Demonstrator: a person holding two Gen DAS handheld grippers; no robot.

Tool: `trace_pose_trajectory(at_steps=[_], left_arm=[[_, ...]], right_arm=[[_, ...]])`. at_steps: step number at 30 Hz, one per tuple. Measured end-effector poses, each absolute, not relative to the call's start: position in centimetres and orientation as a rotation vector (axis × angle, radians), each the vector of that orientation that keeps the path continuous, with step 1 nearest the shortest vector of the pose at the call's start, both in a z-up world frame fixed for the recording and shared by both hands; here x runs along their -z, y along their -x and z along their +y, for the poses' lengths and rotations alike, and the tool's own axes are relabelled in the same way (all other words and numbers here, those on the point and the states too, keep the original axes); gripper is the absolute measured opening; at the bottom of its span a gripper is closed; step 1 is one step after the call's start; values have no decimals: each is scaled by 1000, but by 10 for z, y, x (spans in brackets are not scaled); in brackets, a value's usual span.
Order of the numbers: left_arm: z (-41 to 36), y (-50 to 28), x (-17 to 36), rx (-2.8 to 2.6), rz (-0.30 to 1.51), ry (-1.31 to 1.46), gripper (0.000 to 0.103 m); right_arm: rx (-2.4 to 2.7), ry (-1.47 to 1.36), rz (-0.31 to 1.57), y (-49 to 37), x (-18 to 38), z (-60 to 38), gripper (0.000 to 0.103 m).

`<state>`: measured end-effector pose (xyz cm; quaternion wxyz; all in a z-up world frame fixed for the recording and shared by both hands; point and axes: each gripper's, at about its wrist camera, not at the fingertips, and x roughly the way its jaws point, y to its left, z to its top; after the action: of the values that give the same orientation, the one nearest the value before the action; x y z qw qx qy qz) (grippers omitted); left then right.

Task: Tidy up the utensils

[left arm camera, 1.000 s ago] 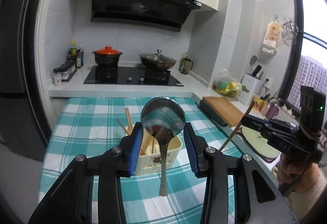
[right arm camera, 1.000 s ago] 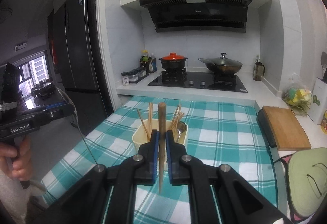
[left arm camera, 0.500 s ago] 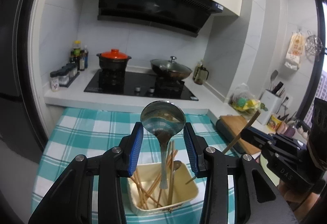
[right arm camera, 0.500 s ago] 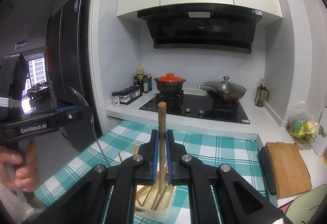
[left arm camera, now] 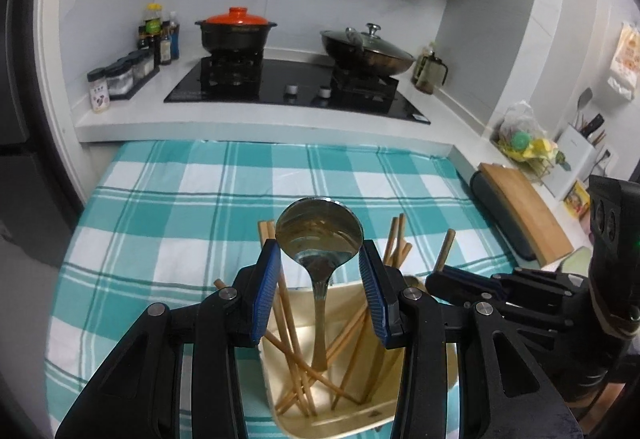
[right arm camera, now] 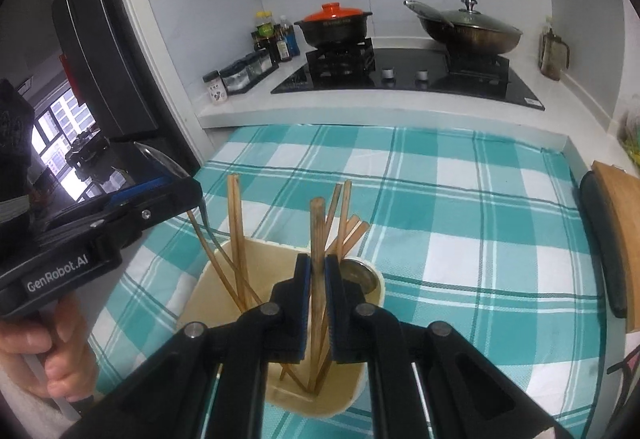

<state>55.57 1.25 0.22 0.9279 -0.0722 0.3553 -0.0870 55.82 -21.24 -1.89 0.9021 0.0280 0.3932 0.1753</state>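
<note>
Steel spoon (left arm camera: 320, 239) clamped bowl-up in left gripper (left arm camera: 320, 295), wooden chopstick (right arm camera: 317, 259) pinched upright in nearly shut right gripper (right arm camera: 316, 303), both with lower ends down inside cream holder (right arm camera: 208, 279) on checked cloth (right arm camera: 460, 219), likely for dropping in standing.

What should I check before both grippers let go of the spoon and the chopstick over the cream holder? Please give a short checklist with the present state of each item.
1. Left gripper grips the spoon by its bowl: ok.
2. Spoon handle hangs down inside the holder: ok.
3. Right gripper is shut on the chopstick: ok.
4. Chopstick's lower end is inside the holder: ok.
5. Spoon handle tip rests on the holder's bottom: cannot tell.
6. Holder stands flat on the checked cloth: ok, as far as its visible rim shows.
</note>
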Motion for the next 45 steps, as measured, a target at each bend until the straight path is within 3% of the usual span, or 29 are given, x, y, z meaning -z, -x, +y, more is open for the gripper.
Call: trace_pose_trajectory(at_steps=[6, 7, 10, 13, 15, 16, 22, 25, 29, 35, 45], left_arm=[[15, -562, -1, 173, 730, 156, 45], [17, -557, -6, 174, 717, 155, 46], [23, -530, -24, 165, 641, 122, 66], [25, -492, -44, 142, 557, 79, 84], [28, -461, -54, 116, 507, 63, 99], [28, -446, -58, 94, 484, 55, 101], [22, -369, -64, -82, 423, 9, 103], [26, -334, -60, -66, 387, 84, 103], [31, -307, -54, -28, 460, 130, 103], [8, -274, -51, -152, 461, -56, 103], [9, -243, -56, -137, 510, 6, 103]], right_arm=[[-322, -30, 810, -576, 26, -202, 11], [-316, -38, 808, -576, 25, -203, 16], [-292, -67, 771, -565, 12, -211, 33], [-263, -48, 700, -535, -13, -215, 38], [-250, -26, 650, -509, -31, -216, 49], [-246, -20, 623, -495, -39, -217, 57], [-168, -4, 482, -402, -70, -219, 84], [-146, -22, 442, -365, -72, -217, 88], [-148, -11, 408, -327, -68, -206, 103], [-121, 2, 394, -287, -60, -196, 103], [-87, -7, 421, -248, -54, -202, 103]])
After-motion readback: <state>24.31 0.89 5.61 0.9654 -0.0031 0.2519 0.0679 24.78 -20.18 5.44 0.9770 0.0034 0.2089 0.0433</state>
